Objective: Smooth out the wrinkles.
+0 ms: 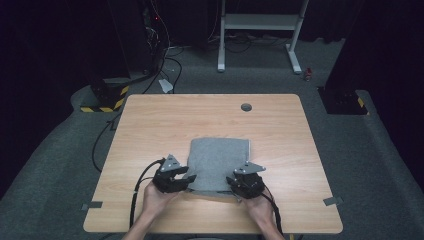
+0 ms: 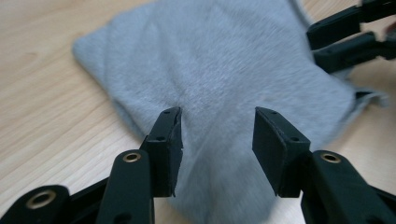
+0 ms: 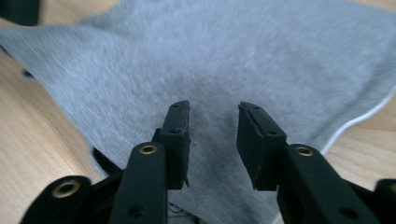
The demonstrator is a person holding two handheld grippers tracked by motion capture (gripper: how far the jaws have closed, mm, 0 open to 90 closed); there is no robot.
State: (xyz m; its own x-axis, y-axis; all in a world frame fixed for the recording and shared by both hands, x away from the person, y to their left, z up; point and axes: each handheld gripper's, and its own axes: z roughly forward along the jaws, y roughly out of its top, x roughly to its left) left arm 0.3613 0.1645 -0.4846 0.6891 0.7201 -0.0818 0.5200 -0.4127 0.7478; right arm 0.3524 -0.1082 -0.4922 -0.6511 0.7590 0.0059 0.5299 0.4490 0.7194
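Both grippers sit at the near edge of a folded grey cloth (image 1: 219,164) that lies flat on a light wooden table (image 1: 150,120), a little toward the person's side of the middle. At the cloth's near left corner, the left gripper (image 1: 176,181) is held in the person's left hand (image 1: 156,200). At the near right corner, the right gripper (image 1: 244,185) is held in the right hand (image 1: 260,207). In the left gripper view, the left gripper (image 2: 218,122) has its two black jaws standing apart above the grey fabric (image 2: 210,70), with the cloth visible in the gap between them and neither pad pressing on it. The other gripper's black jaws (image 2: 348,39) appear at the upper right of that view, at the far corner of the same edge. In the right gripper view, the right gripper (image 3: 213,119) also has its jaws parted over the cloth (image 3: 224,56), with no fabric pinched between the pads. A pale stitched hem (image 3: 355,122) runs along the cloth's edge at the right of that view. Nothing is clamped by either gripper. From the high view, a small round grey grommet (image 1: 246,107) is set into the tabletop near its far edge, well apart from the cloth. Black cables (image 1: 142,182) trail from each gripper back toward the person. Grey carpet (image 1: 60,165) surrounds the table, and a white metal frame (image 1: 260,22) stands on the floor beyond it.
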